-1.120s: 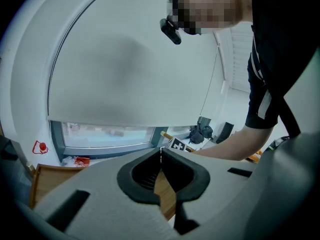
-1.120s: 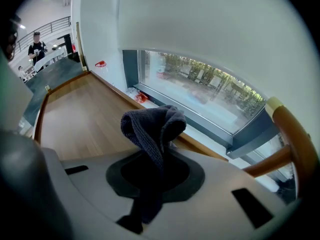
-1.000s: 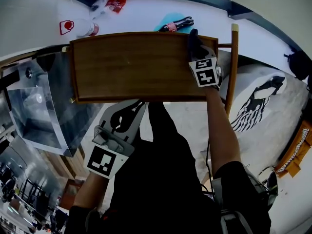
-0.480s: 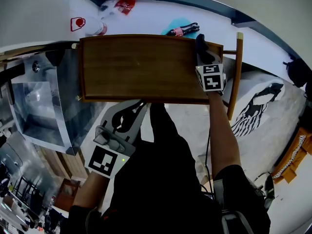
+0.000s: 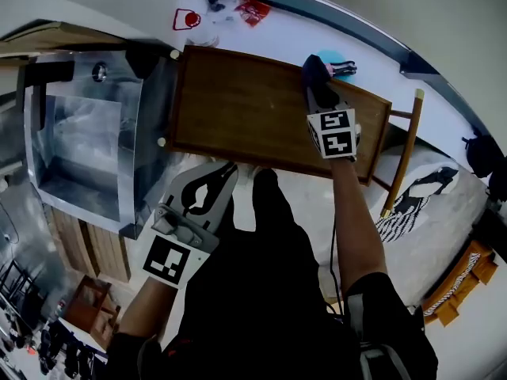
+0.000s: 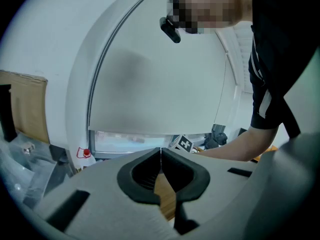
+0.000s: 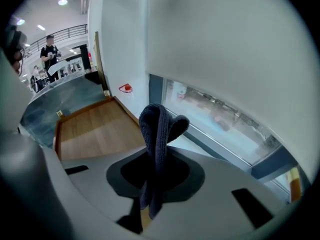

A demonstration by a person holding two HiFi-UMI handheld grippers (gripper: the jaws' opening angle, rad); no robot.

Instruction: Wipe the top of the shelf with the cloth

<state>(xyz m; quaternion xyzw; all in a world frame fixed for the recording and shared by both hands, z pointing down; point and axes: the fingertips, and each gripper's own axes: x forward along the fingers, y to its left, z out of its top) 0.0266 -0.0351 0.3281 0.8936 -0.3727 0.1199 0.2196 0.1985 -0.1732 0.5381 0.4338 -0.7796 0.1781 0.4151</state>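
right gripper (image 7: 156, 168) is clamped on the cloth (image 7: 158, 129). the cloth is dark blue and folded, and a loop of it sticks up past the jaw tips. in the head view that gripper sits over the right part of the shelf top (image 5: 253, 113), close to the far edge, with the cloth at its tip. can't tell whether the cloth touches the wood. the right forearm (image 5: 356, 212) reaches in across the near edge.

left gripper (image 6: 160, 153) has its jaws together with nothing between them. it's held off the shelf on the near side, tips just beside the near edge and over the person's dark clothes. a strip of the brown wood shows through the gap under its jaws.

the shelf top is a plain brown wooden board, and the rest of it is bare. a shiny metal box (image 5: 87, 141) sits against its left end. a bottle (image 5: 190, 24) with a red label stands on the white floor past the far left corner, and a teal item (image 5: 329, 58) lies just beyond the far edge near the cloth. a wooden frame (image 5: 404, 153) stands at the right end.
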